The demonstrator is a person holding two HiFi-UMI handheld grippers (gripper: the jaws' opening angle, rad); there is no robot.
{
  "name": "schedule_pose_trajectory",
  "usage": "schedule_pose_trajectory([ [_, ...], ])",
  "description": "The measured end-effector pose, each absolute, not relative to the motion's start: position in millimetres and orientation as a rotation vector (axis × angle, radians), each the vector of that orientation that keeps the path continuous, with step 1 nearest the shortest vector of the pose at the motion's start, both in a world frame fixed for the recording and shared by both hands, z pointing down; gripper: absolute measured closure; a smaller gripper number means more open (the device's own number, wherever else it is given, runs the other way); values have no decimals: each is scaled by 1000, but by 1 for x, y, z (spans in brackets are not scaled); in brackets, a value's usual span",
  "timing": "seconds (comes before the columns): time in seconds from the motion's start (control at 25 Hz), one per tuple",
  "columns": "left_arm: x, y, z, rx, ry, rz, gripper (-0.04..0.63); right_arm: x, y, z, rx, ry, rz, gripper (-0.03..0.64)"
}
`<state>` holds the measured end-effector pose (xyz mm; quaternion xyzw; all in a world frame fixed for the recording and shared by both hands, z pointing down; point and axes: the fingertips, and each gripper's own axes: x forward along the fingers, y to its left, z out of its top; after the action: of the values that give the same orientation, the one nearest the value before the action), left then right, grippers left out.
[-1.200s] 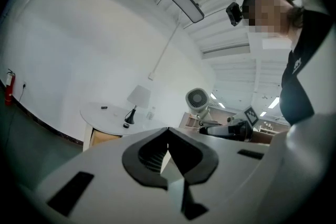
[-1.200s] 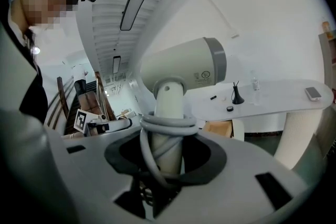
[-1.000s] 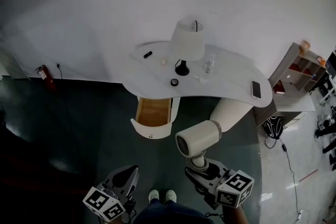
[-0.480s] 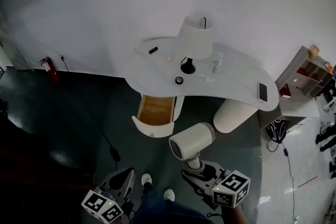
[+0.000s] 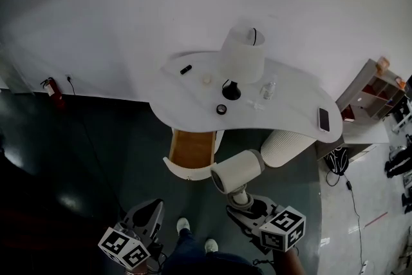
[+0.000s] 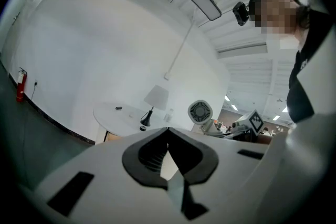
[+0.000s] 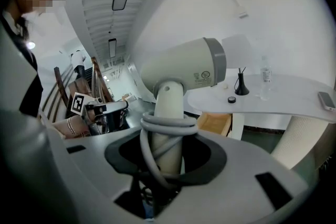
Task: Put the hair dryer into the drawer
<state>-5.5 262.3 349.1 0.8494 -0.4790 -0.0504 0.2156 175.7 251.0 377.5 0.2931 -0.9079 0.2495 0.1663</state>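
Hair dryer [image 5: 238, 169]: cream, grey cord wound round handle, barrel level, handle down, clamped in my right gripper [image 5: 245, 204]. Drawer [image 5: 192, 147]: pulled open, wood inside, white curved front; dryer just beside front.

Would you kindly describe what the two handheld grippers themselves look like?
The left claw and the right claw share one design: smooth, light grey moulded bodies with dark, curved recesses around the jaws. Each bears a white cube printed with black square markers at its rear.
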Motion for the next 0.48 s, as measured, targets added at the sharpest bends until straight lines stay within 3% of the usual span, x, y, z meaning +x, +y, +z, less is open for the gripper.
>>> schedule_pose_trajectory([
  [0.48,-33,193,344,2430,-1161,-115,580,145,212,390,881,-2438,733,434],
])
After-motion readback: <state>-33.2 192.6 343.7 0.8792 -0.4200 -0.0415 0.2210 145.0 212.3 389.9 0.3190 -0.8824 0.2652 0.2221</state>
